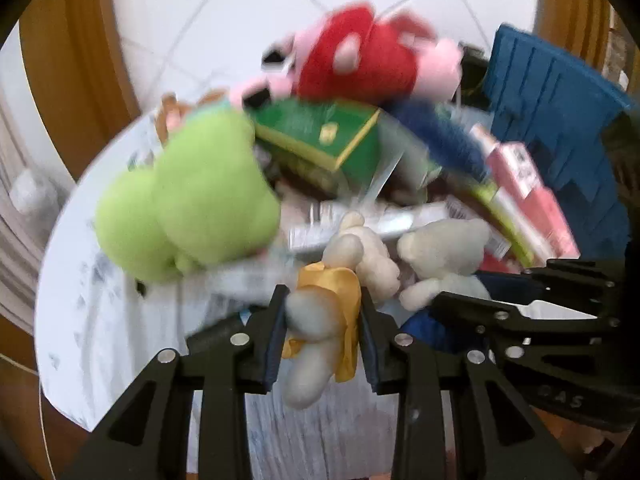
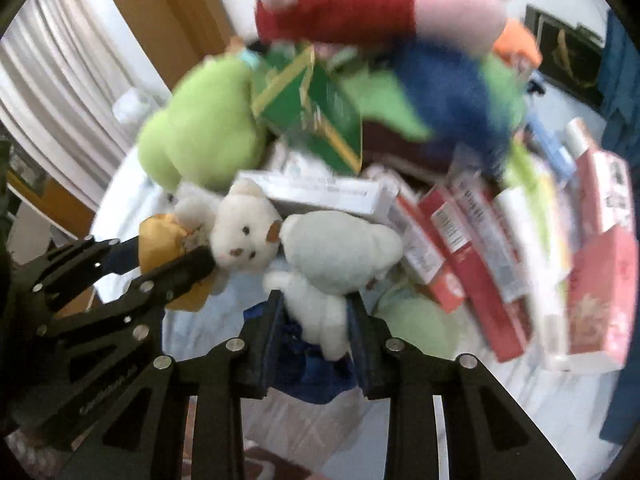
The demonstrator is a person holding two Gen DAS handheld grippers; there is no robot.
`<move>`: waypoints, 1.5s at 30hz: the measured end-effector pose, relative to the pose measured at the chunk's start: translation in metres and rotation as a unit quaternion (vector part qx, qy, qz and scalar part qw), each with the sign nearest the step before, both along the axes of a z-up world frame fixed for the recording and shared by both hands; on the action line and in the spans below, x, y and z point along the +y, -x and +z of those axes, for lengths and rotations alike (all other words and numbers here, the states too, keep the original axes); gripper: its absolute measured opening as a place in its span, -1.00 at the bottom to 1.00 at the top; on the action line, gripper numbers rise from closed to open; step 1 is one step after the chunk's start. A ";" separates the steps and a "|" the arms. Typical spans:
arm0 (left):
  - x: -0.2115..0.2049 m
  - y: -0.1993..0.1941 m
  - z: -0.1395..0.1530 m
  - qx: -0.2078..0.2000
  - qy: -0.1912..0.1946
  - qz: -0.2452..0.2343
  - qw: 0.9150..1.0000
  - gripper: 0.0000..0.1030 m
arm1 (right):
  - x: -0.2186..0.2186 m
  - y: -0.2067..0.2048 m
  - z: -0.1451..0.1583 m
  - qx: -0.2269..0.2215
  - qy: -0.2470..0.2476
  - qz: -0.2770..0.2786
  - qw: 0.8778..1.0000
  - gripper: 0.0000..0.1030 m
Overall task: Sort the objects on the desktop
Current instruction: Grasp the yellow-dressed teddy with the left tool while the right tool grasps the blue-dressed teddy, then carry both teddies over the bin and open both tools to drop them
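The left gripper point(image 1: 323, 322) was clenched on a cream teddy bear in a yellow dress point(image 1: 320, 320), its body pinched between the two pads with the legs hanging toward the camera and the head pointing away. Just to its right, the right gripper point(image 2: 316, 322) had a pale grey-white bear in blue clothing point(image 2: 332, 276) between its jaws, the pads pressing its lower body. Both bears were held above the near part of a round white table point(image 1: 100, 320). Farther on lay a blurred heap: a light green plush point(image 1: 192, 200) at left, a green box point(image 1: 320, 136) in the middle, red and pink cartons point(image 2: 472, 240) at right. Beyond these lay a red-and-pink plush point(image 1: 360, 60), and at far right a blue slatted crate point(image 1: 560, 120), its contents not visible.
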State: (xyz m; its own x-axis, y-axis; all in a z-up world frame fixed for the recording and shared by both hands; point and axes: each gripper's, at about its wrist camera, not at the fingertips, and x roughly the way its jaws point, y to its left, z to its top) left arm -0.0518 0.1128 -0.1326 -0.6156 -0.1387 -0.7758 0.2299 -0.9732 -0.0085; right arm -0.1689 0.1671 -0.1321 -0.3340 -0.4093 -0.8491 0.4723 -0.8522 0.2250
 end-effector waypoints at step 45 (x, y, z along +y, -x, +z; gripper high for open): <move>0.456 0.196 0.195 -0.015 0.019 -0.321 0.947 -0.38 | 0.523 -0.037 0.229 0.222 -0.079 -0.293 0.927 -0.39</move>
